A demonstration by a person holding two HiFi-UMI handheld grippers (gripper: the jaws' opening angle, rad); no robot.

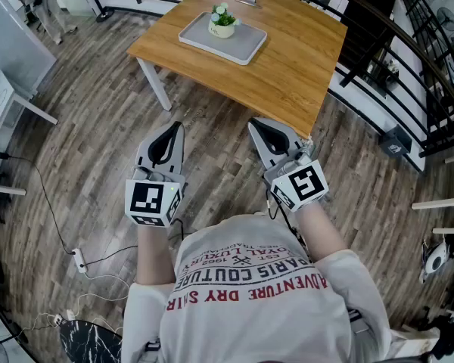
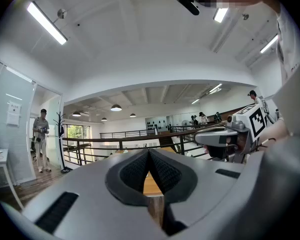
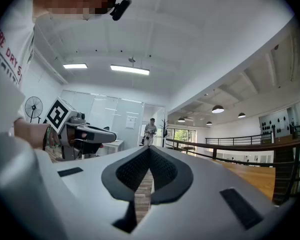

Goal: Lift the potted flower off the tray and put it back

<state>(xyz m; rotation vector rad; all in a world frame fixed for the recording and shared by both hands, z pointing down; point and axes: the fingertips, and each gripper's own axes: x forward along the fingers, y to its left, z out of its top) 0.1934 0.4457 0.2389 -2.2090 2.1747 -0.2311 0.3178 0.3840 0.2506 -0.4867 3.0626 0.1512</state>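
Observation:
A small potted flower, white blooms in a pale pot, stands on a grey tray on the wooden table far ahead. Both grippers are held level over the floor, well short of the table. My left gripper is shut with nothing in it, and in its own view the left gripper has its pads meeting at the tips. My right gripper is also shut and empty; the right gripper shows its pads closed together. Neither gripper view shows the pot.
A metal railing runs behind and right of the table. A white desk stands at the left, with cables and a power strip on the wood floor. A small grey object lies at the table's far edge. A person stands in the distance.

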